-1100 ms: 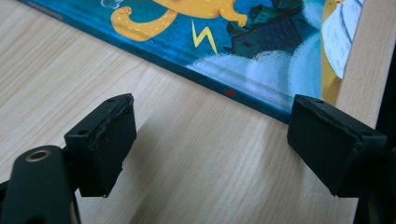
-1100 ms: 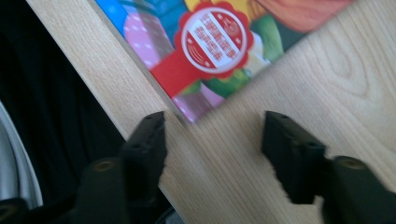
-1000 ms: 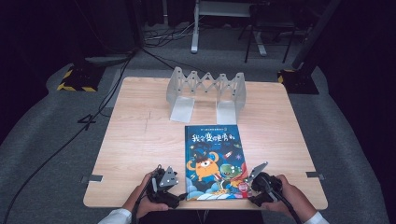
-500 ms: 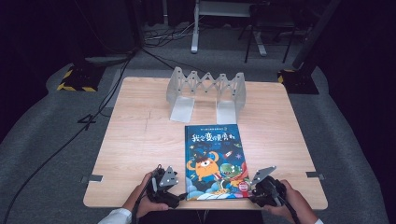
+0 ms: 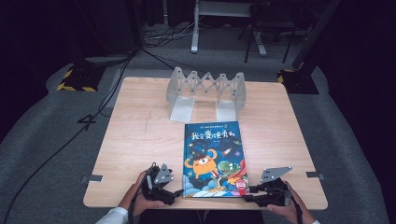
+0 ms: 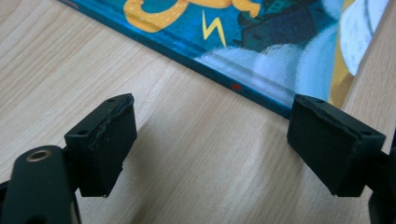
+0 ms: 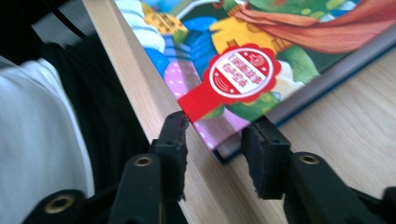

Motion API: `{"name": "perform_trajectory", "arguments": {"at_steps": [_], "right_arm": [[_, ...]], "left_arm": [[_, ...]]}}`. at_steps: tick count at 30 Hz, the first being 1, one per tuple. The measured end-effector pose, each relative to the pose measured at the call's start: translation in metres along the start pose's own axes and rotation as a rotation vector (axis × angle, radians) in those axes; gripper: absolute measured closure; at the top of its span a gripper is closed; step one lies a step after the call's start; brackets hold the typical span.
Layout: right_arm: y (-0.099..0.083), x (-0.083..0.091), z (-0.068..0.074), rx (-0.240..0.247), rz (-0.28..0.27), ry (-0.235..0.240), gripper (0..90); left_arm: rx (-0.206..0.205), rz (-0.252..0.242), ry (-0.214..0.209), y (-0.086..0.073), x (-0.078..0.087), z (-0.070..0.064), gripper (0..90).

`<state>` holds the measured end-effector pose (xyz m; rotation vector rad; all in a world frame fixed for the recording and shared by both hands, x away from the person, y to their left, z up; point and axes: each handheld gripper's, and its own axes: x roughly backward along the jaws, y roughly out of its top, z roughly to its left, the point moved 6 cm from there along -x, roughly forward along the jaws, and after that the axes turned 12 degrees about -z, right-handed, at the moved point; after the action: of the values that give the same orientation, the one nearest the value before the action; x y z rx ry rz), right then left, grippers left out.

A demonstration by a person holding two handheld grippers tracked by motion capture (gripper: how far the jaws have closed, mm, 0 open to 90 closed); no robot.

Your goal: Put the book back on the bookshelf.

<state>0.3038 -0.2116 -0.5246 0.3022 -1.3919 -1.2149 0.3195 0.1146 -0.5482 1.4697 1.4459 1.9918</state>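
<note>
High view, book: glossy hardback picture book (image 5: 215, 158) flat at the near middle of the table, long axis running away from the person, title end far.
High view, surface: pale wood-grain table (image 5: 140, 135), grey zigzag metal rack (image 5: 205, 91) at the far edge, grey carpet, dark room.
Left gripper view: left gripper (image 6: 210, 144), jaws spread wide, gripping nothing, just off the book's (image 6: 261, 51) blue edge.
Right gripper view: right gripper (image 7: 215, 149), jaws partly apart either side of the book's (image 7: 243, 74) near corner, red seal there; grip itself, I can't tell.
</note>
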Motion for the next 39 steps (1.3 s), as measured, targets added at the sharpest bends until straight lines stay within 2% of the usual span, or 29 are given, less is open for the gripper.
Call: {"name": "perform_trajectory", "arguments": {"at_steps": [3, 4, 7, 11, 14, 16, 17, 20, 30, 34, 39], "right_arm": [[0.009, 0.001, 0.000, -0.041, -0.074, 0.041, 48.1], [0.012, 0.001, -0.002, -0.052, -0.082, 0.050, 46.7], [0.017, 0.000, -0.006, -0.036, -0.087, 0.036, 43.0], [0.027, -0.001, -0.009, -0.037, -0.101, 0.094, 38.7], [0.035, -0.002, -0.013, -0.055, -0.114, 0.151, 36.2], [0.038, -0.003, -0.016, -0.064, -0.114, 0.164, 36.6], [0.039, -0.004, -0.020, -0.076, -0.096, 0.169, 37.0], [0.044, -0.008, -0.028, -0.089, -0.098, 0.148, 37.0], [0.060, -0.021, -0.047, -0.078, -0.156, 0.119, 36.2], [0.070, -0.027, -0.060, -0.085, -0.183, 0.079, 36.2], [0.080, -0.035, -0.070, -0.091, -0.206, 0.073, 36.3]], "left_arm": [[-0.004, 0.001, 0.000, 0.000, 0.000, 0.001, 16.1], [-0.003, 0.000, 0.000, 0.000, 0.000, 0.001, 16.1], [-0.002, 0.000, 0.000, 0.000, 0.000, 0.001, 16.1], [-0.001, -0.001, 0.000, 0.000, 0.000, 0.001, 16.1], [0.005, 0.001, 0.003, 0.000, 0.000, 0.001, 15.6], [0.004, 0.000, 0.003, 0.000, 0.000, 0.001, 15.5], [0.005, 0.001, 0.003, 0.000, 0.000, 0.001, 15.4], [0.003, 0.000, 0.002, 0.000, 0.000, 0.001, 15.4], [0.003, 0.001, 0.002, 0.000, 0.000, 0.001, 15.2], [0.002, 0.002, 0.001, 0.000, 0.000, 0.001, 15.1], [0.005, 0.004, 0.002, 0.000, -0.001, 0.001, 15.1]]}}
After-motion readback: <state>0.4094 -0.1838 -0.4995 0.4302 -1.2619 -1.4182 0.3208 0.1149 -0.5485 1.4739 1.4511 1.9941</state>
